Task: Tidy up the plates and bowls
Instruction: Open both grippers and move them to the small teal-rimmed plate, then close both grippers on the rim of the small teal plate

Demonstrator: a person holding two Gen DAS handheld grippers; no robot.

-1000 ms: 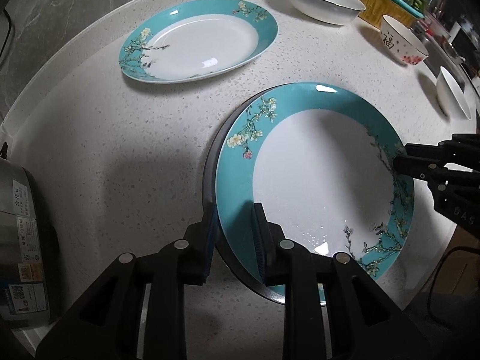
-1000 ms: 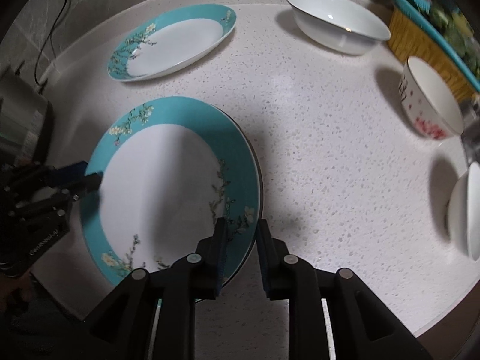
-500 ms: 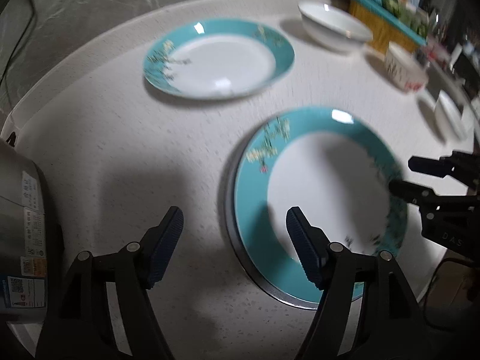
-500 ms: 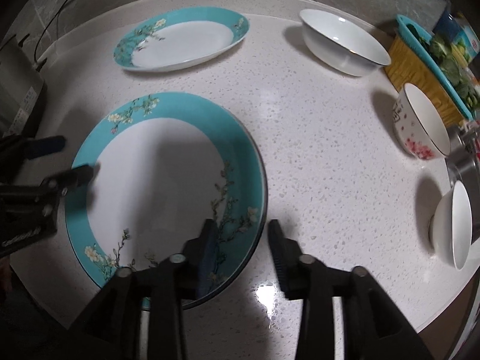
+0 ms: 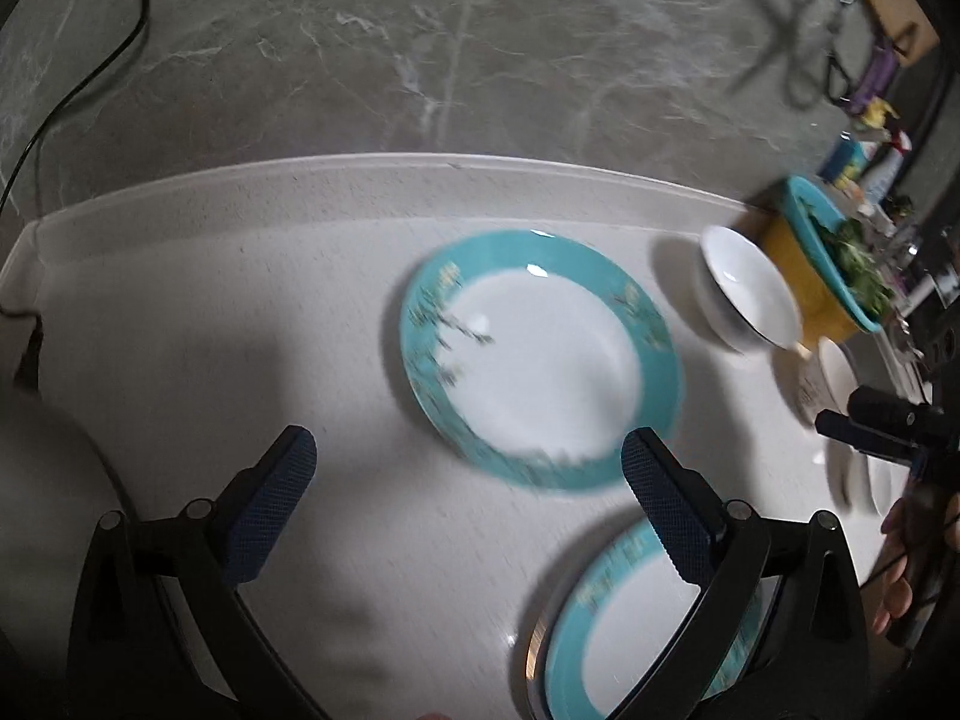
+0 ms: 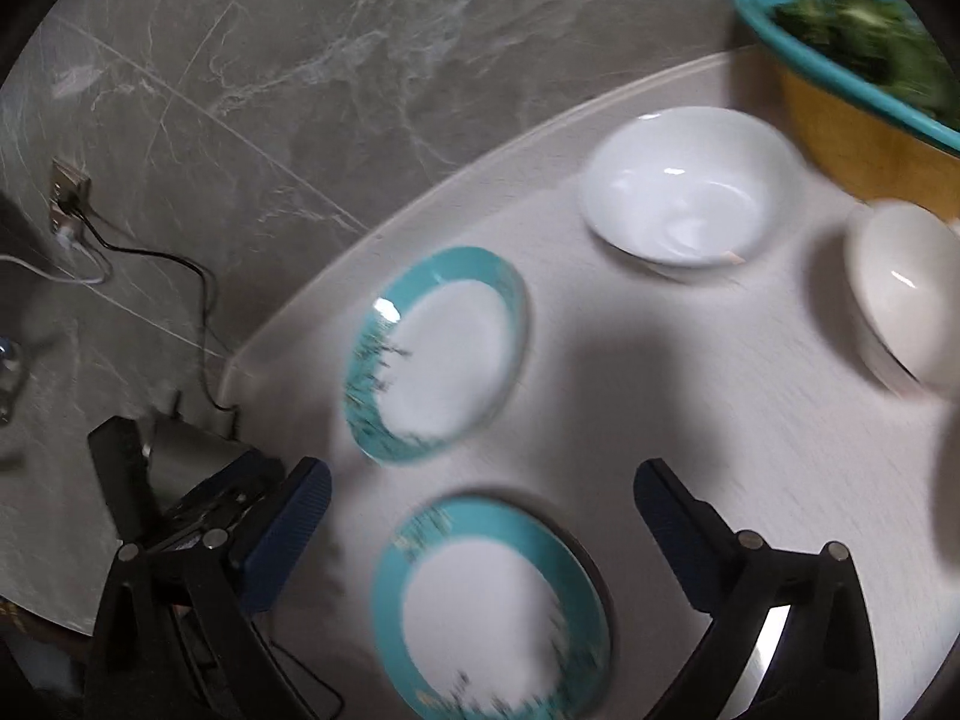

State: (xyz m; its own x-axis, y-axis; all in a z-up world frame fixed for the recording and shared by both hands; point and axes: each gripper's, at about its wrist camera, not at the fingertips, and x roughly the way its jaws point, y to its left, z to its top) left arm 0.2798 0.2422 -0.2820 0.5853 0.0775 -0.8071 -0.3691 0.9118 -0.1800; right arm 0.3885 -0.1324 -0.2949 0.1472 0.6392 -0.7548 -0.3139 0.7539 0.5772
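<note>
Two teal-rimmed white plates lie on the white counter. The far plate (image 5: 540, 360) (image 6: 435, 354) lies alone. The near plate (image 5: 636, 630) (image 6: 489, 612) rests on a dark-rimmed plate beneath it. My left gripper (image 5: 468, 480) is open and empty, raised above the counter, with the far plate ahead between its fingers. My right gripper (image 6: 480, 510) is open and empty above the near plate. A large white bowl (image 5: 747, 291) (image 6: 684, 186) stands at the back right. A small white bowl (image 6: 906, 294) stands right of it. Both views are blurred.
A yellow basket with a teal colander of greens (image 5: 834, 264) (image 6: 864, 78) stands behind the bowls. A steel appliance (image 6: 180, 450) with cables sits at the counter's left end. The grey marble wall (image 5: 420, 48) rises behind the counter. The right gripper (image 5: 882, 426) shows at right in the left wrist view.
Both grippers have let go of the near plate, opened wide and lifted back. Both views now tilt up toward the far plate and the wall.
</note>
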